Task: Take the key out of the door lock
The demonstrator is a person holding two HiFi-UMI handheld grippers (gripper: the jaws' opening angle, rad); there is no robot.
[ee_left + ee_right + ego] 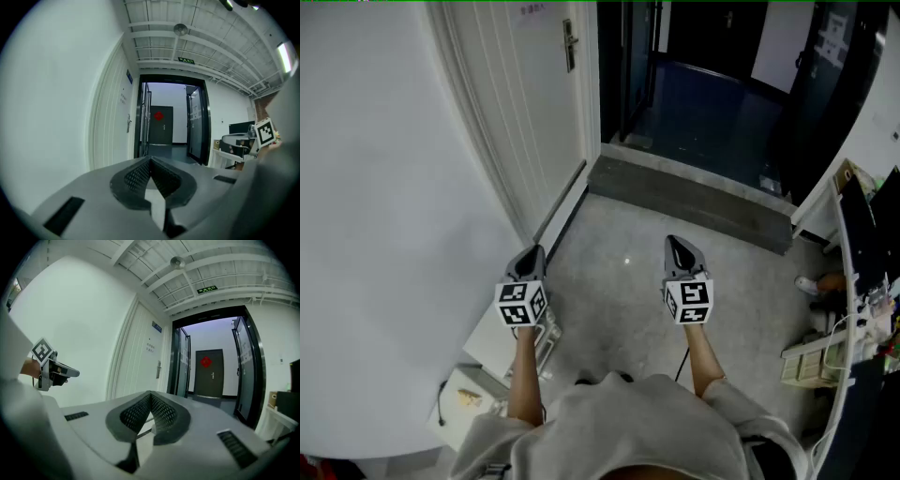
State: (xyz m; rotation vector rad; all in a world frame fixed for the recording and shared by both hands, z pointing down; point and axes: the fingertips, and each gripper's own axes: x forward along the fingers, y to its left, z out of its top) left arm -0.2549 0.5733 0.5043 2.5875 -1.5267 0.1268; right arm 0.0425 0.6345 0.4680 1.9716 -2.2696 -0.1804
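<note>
A white door [530, 103] stands far ahead on the left, with a metal handle and lock plate [569, 45] on its right edge. The same handle plate [128, 123] shows small in the left gripper view and, as the plate [159, 369], in the right gripper view. No key can be made out at this distance. My left gripper [532, 253] and right gripper [676, 244] are held side by side over the floor, both pointing at the doorway. The left gripper [150, 160] is shut and holds nothing. The right gripper [150, 395] is likewise shut and holds nothing.
Right of the white door an open doorway leads into a dark corridor ending at a dark door [209, 373] with a red ornament. A grey threshold step [694, 199] crosses the floor. A desk with a monitor [861, 234] stands right; white boxes [487, 352] lie lower left.
</note>
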